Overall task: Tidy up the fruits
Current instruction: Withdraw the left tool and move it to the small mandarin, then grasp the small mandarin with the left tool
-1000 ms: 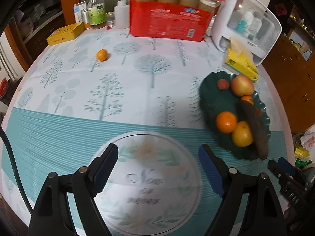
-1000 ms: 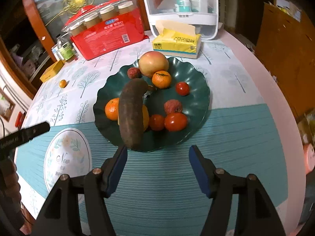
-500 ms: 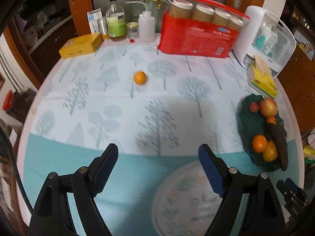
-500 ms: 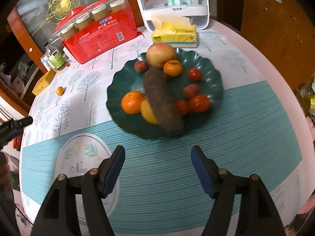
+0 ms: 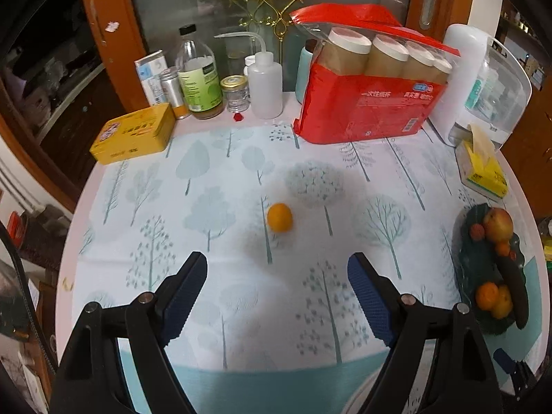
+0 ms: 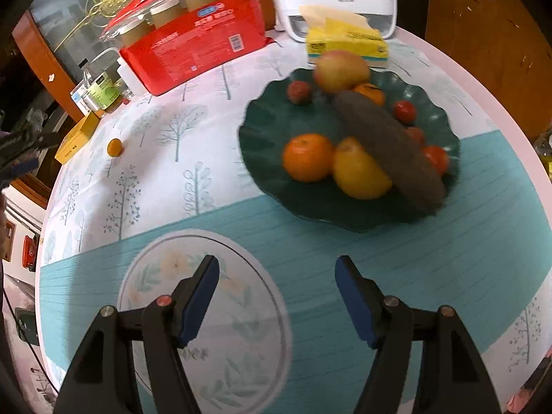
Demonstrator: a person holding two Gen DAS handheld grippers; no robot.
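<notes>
A small orange fruit (image 5: 279, 217) lies alone on the tree-print tablecloth; it also shows in the right wrist view (image 6: 115, 147). My left gripper (image 5: 277, 270) is open and empty, just short of it, with the fruit centred ahead between the jaws. A dark green plate (image 6: 269, 131) holds an apple (image 6: 341, 70), oranges, a yellow fruit, small red fruits and a long brown fruit (image 6: 390, 151). The plate shows at the right edge of the left wrist view (image 5: 466, 245). My right gripper (image 6: 277, 274) is open and empty, near the table's front, left of the plate.
A red multipack of jars (image 5: 365, 103), bottles and a yellow tin (image 5: 134, 139) line the table's back. A tissue box (image 5: 481, 167) and a white appliance (image 5: 483, 82) stand at the back right. A round floral mat (image 6: 207, 321) lies under my right gripper.
My left gripper has swung left and forward, from over the floral mat to just behind the lone orange fruit. My right gripper has shifted left, so the plate now sits to its right.
</notes>
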